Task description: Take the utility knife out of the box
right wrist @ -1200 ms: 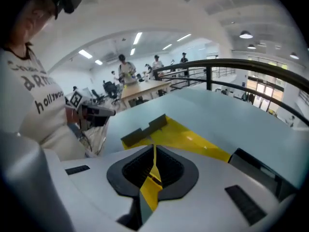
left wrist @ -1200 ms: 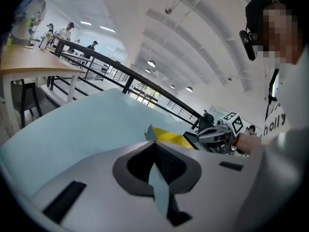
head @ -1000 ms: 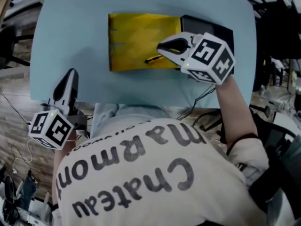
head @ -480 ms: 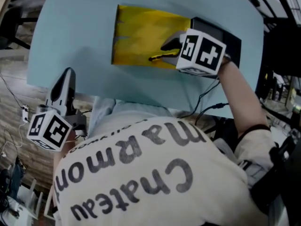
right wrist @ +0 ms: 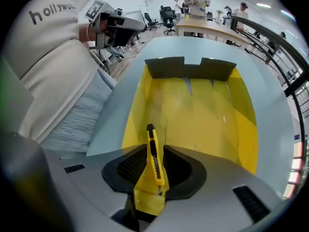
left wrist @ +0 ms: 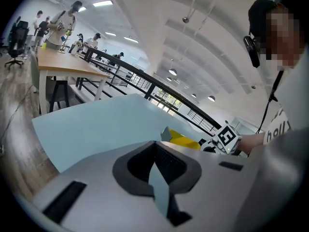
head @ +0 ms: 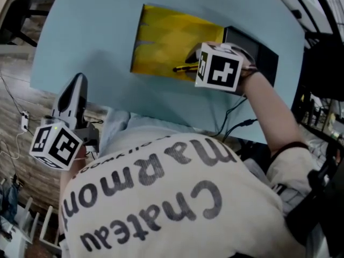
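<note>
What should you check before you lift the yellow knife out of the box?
1. Grip: right gripper shut on the knife: ok.
2. Way out: box open on top: ok.
3. Is the knife clear of the box: not ok, it hangs over the yellow floor.
4. Is the left gripper out of the way: ok, shut, empty, off the table's near edge.
5. Blade tucked in: cannot tell.

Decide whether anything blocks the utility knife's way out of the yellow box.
Nothing visible does. The right gripper is shut on the utility knife, and the box lies open above it.
</note>
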